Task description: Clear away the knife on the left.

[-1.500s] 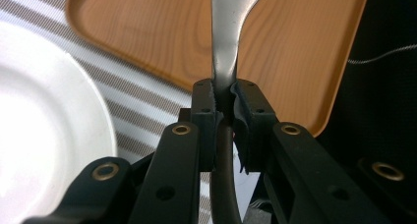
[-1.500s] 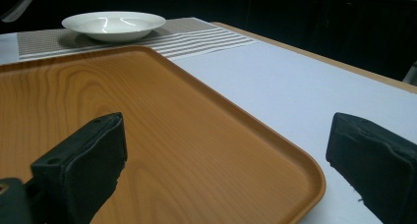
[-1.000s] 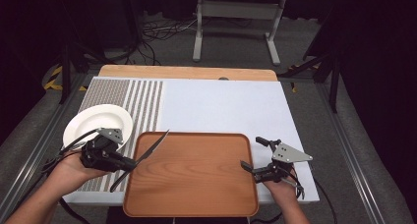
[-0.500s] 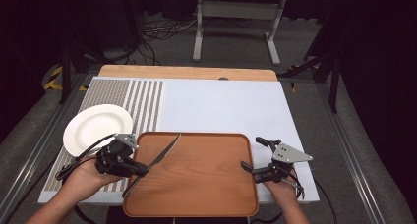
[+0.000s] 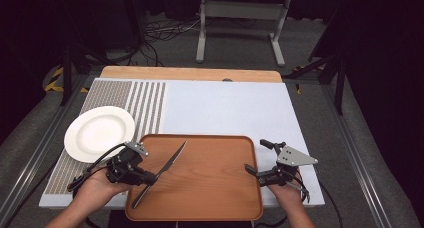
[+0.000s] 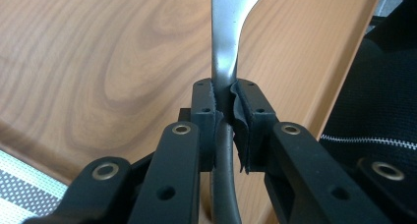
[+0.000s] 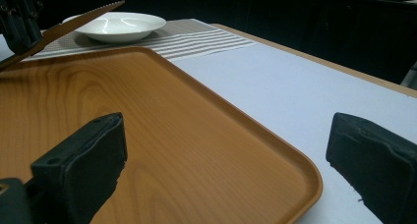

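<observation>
A table knife (image 5: 170,162) with a silver blade and dark handle lies slantwise over the left part of the wooden tray (image 5: 215,188). My left gripper (image 5: 146,177) is shut on it where blade meets handle. In the left gripper view the jaws pinch the knife (image 6: 225,52) above the tray's wood (image 6: 98,62). My right gripper (image 5: 257,156) is open at the tray's right edge with nothing between its fingers. In the right gripper view it (image 7: 226,150) straddles the tray's rim (image 7: 295,170), and the knife's blade (image 7: 74,20) shows raised off the tray at far left.
A white plate (image 5: 99,133) sits on the striped end of the mat (image 5: 147,100), left of the tray; it is also in the right gripper view as the plate (image 7: 120,25). The pale mat (image 5: 225,108) stretches beyond the tray. Table edges lie close on both sides.
My left gripper has carried the knife right and nearer, from beside the plate to over the tray's left part. The right gripper has stayed put, open.
</observation>
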Available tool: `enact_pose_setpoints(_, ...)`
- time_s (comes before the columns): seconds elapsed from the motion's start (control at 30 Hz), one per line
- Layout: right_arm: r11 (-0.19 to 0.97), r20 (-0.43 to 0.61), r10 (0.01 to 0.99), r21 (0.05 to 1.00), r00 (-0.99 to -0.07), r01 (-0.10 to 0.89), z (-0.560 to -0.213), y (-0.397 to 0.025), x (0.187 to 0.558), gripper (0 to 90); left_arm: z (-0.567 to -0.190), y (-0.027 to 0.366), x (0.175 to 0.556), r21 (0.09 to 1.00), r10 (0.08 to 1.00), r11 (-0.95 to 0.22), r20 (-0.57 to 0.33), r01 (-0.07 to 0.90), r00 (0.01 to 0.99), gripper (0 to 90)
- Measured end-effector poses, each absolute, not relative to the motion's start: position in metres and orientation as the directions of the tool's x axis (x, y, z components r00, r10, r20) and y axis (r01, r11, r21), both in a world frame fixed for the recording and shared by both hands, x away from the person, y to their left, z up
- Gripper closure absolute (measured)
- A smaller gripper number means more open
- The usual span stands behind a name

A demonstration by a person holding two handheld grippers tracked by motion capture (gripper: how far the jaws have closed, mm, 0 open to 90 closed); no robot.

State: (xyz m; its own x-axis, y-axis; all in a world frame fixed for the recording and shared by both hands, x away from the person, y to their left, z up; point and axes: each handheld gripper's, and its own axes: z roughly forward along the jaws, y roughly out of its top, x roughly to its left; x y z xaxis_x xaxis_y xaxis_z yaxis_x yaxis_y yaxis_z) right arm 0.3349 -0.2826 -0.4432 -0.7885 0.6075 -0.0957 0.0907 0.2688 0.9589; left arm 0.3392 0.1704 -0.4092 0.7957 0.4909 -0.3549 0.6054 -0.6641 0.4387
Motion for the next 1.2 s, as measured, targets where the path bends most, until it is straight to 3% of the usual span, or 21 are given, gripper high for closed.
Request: enact_pose_setpoints(1.2, 0.265, -0.103, 0.605, 0.961, -0.79, 0.078, -0.442, -0.283, 0.334, 2.6, -0.439, 0.161, 0.341, 0.33, 0.583, -0.644, -0.372, 0.69, 0.722, 79.6)
